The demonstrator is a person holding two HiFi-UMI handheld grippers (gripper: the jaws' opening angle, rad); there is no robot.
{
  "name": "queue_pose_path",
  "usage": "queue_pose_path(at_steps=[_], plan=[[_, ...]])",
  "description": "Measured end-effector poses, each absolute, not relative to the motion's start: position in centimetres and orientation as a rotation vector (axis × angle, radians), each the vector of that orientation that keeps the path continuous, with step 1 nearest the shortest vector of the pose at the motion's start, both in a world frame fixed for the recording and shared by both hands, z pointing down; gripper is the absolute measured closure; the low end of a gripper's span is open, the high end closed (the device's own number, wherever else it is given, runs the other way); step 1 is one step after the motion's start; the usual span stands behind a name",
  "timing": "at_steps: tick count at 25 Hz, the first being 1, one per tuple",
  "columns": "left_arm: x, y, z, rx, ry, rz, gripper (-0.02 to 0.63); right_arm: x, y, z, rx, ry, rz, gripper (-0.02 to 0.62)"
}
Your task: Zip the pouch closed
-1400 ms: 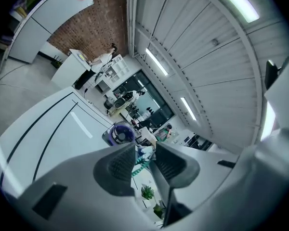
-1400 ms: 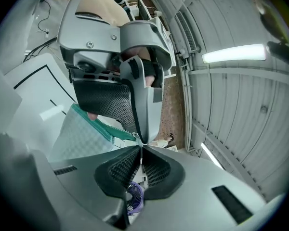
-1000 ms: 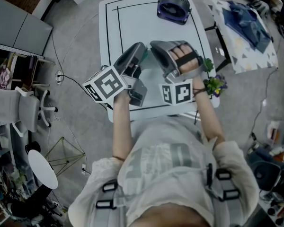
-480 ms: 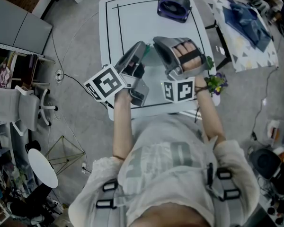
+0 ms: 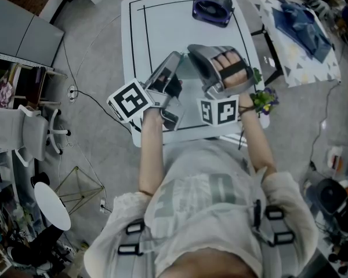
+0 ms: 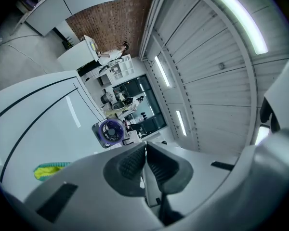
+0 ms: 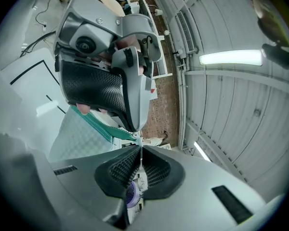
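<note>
A pale mesh pouch point(image 7: 79, 136) with a teal zipper band hangs in the air between my two grippers, above the white table point(image 5: 156, 33). My right gripper point(image 7: 139, 150) is shut on the pouch's end, and a thin edge of it shows between the pads. My left gripper point(image 6: 145, 148) points level. Its jaws have just been closing and now meet. In the right gripper view the left gripper point(image 7: 133, 127) has its tip on the zipper band, right beside my right jaws. The zipper pull is hidden. From the head view, both grippers point(image 5: 177, 59) point(image 5: 192, 51) meet tip to tip.
A purple fan point(image 5: 212, 7) stands at the table's far edge and also shows as the fan point(image 6: 110, 131) in the left gripper view. Black lines frame the tabletop. A second table with a patterned cloth point(image 5: 296, 33) stands to the right. A white chair point(image 5: 29, 132) is on the left.
The left gripper has rolled a little and edged toward the right gripper, and its jaws have closed. The right gripper has kept still.
</note>
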State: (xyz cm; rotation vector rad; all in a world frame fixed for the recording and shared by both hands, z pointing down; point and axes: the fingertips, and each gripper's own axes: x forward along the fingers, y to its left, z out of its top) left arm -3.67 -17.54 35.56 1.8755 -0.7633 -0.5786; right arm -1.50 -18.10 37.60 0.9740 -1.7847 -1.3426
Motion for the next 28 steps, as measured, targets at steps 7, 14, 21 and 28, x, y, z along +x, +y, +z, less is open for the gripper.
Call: queue_pose_path(at_steps=[7, 14, 21, 28], plan=[[-3.7, -17.4, 35.4, 1.876, -0.77, -0.584, 0.598, -1.4, -17.9, 37.4, 0.986, -1.784, -1.343, 0.578], [-4.0, -17.6, 35.9, 1.878, -0.802, -0.587, 0.599, -1.4, -17.9, 37.5, 1.003, -1.808, -1.318, 0.578], [-4.4, -17.8, 36.7, 1.883, -0.844, -0.567, 0.6, -1.5, -18.0, 37.8, 1.026, -1.844, -1.256, 0.578], [-7.4, -18.1, 38.6, 1.845, -0.998, -0.567, 0.6, 0.8, -18.9, 36.4, 1.173, -1.856, -1.195, 0.58]])
